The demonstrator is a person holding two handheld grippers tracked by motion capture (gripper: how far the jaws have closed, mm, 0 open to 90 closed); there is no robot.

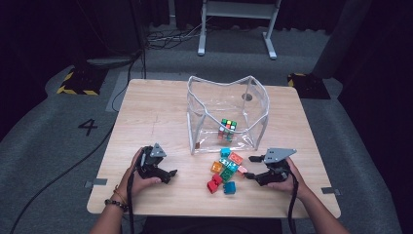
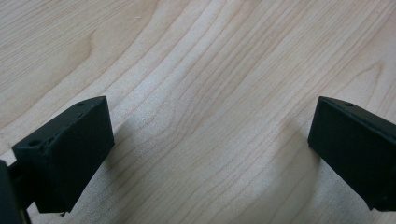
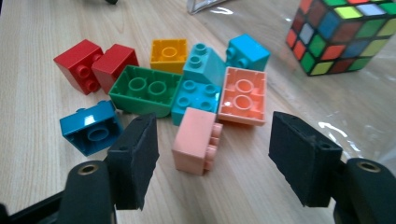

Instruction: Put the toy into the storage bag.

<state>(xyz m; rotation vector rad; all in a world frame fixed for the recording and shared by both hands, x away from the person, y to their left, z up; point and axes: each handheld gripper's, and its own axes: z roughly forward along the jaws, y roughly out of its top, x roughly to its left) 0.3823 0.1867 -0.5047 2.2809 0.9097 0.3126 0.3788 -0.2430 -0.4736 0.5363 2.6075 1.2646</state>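
1. Pale pink brick is lying on its side on the wooden table, at the near edge of the brick pile, directly between the spread jaws of the right gripper; neither pad is touching it.
2. Right gripper is sitting at the right of the pile, jaws wide apart, holding nothing.
3. Left gripper is resting low over bare wood left of the pile, jaws spread, gripping nothing.
4. Orange brick, two teal bricks, green brick, yellow brick, two red bricks and blue brick are clustering together just behind the pink one.
5. Clear plastic bag is standing open behind the pile, containing a colour-tiled puzzle cube.
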